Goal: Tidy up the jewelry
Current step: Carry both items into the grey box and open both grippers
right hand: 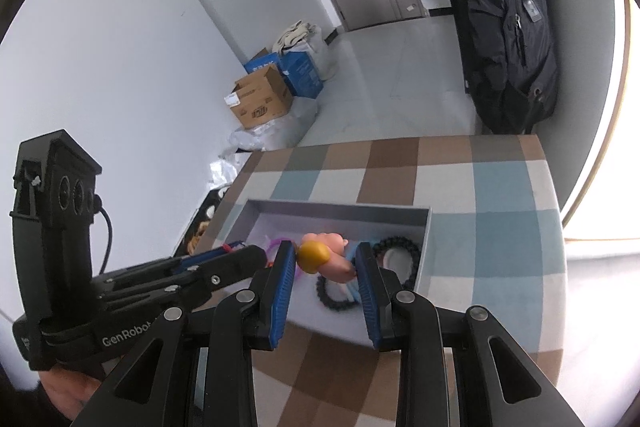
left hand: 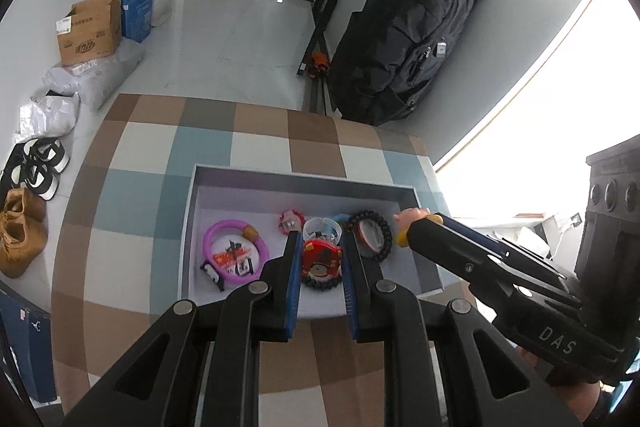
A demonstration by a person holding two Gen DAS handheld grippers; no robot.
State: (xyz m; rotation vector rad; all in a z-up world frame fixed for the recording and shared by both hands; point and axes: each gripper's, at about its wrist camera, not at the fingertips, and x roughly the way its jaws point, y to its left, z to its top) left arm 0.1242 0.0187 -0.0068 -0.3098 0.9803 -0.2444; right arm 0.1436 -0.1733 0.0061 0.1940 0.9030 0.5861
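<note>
A pink-and-yellow figurine charm (right hand: 320,258) is held between the blue pads of the right gripper (right hand: 325,251), over the grey tray (right hand: 424,247) that sits on the checked tablecloth (right hand: 500,195). The grip appears to be taken on the rounded yellow part — a shape that could roll out of flat pads if the gripper is tipped or jolted. If the charm is let go from this height, it would likely land on the black bead bracelet (right hand: 396,255) below and knock it askew, or bounce over the tray's low wall onto the cloth.

The left gripper (left hand: 320,243) is seen with its jaws narrow and roughly parallel; a red cartoon-face trinket (left hand: 321,261) lies between them in the left wrist view, but whether it is pinched or merely framed below the fingers cannot be told. The two grippers are close together over the same tray, so a clash of fingers is a fair risk if both are lowered at once.

Inside the tray, from left to right in the left wrist view, are seen:
- a purple ring bracelet (left hand: 234,251) lying around a printed card
- a small pink beaded piece (left hand: 291,219)
- a clear-and-blue band (left hand: 322,227)
- a dark bead bracelet (left hand: 370,235) around a pale oval

The pieces are crowded toward the near side — tangling is likely if another is dropped among them.
</note>
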